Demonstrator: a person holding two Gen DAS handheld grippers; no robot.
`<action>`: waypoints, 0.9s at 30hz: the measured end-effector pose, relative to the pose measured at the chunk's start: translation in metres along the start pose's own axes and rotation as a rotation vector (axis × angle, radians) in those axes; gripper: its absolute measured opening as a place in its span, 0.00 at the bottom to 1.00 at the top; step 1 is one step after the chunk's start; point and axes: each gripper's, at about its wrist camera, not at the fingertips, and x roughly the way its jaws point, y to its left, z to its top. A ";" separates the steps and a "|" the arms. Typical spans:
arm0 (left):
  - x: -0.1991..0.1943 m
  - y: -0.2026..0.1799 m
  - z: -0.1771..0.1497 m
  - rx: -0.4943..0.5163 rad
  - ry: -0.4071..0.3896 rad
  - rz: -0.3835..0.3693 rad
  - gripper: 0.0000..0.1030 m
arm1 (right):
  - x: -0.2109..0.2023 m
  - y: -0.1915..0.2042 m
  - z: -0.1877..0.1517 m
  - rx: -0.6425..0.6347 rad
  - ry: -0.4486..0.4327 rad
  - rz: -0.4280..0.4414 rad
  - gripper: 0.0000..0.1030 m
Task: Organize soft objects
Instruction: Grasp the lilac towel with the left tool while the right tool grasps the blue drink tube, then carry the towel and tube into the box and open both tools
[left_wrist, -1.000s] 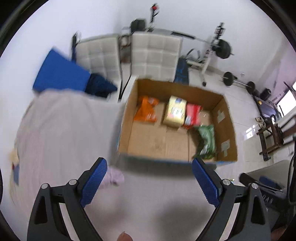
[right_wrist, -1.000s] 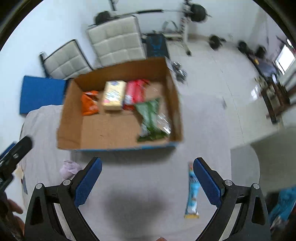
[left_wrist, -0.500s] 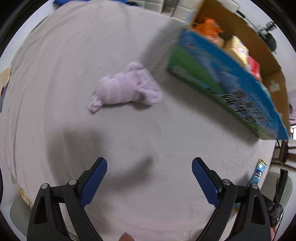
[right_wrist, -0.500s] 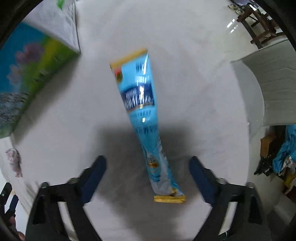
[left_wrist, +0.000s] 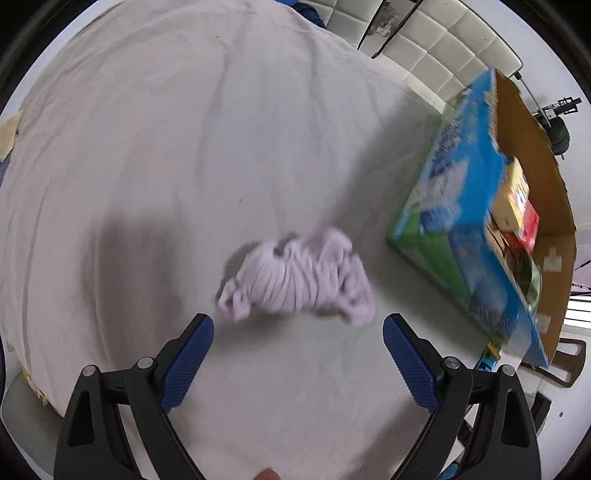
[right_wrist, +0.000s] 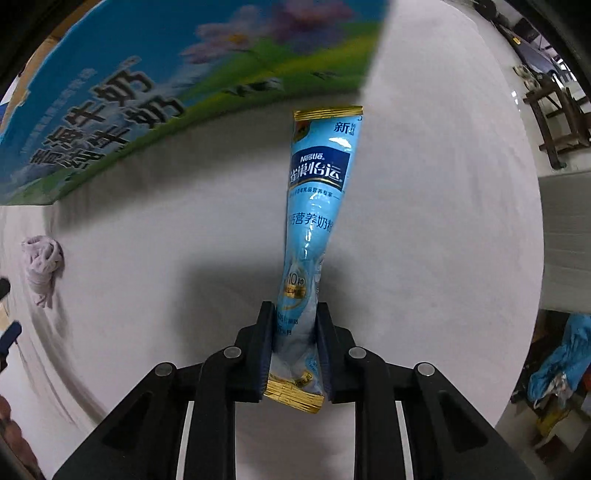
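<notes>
A crumpled pale purple cloth (left_wrist: 299, 280) lies on the grey-white sheet, just ahead of my left gripper (left_wrist: 297, 345), which is open with the cloth's near edge between its fingertips. The cloth also shows far left in the right wrist view (right_wrist: 41, 266). My right gripper (right_wrist: 295, 332) is shut on the lower end of a long light blue Nestle sachet (right_wrist: 316, 206), which points away toward the box. The cardboard box (left_wrist: 465, 206) with a blue-green printed side holds several snack packets.
The box side (right_wrist: 147, 96) stands close above the sachet. White padded chairs (left_wrist: 436, 55) stand behind the bed. The sheet's edge drops off at right, with wooden furniture (right_wrist: 554, 110) and a blue bag (right_wrist: 565, 362) beyond.
My right gripper moved down over the sachet and shut on its lower end. My left gripper moved closer to the purple cloth, which now lies just ahead of its open fingers.
</notes>
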 end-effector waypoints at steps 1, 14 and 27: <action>0.005 0.001 0.006 -0.002 0.015 0.004 0.91 | 0.000 0.004 0.001 -0.003 0.001 -0.001 0.22; 0.048 0.003 0.035 0.046 0.019 0.075 0.70 | -0.001 0.001 0.021 -0.012 0.022 -0.016 0.22; 0.022 -0.017 -0.040 0.178 -0.021 0.034 0.58 | -0.012 0.019 0.008 -0.081 0.020 0.027 0.19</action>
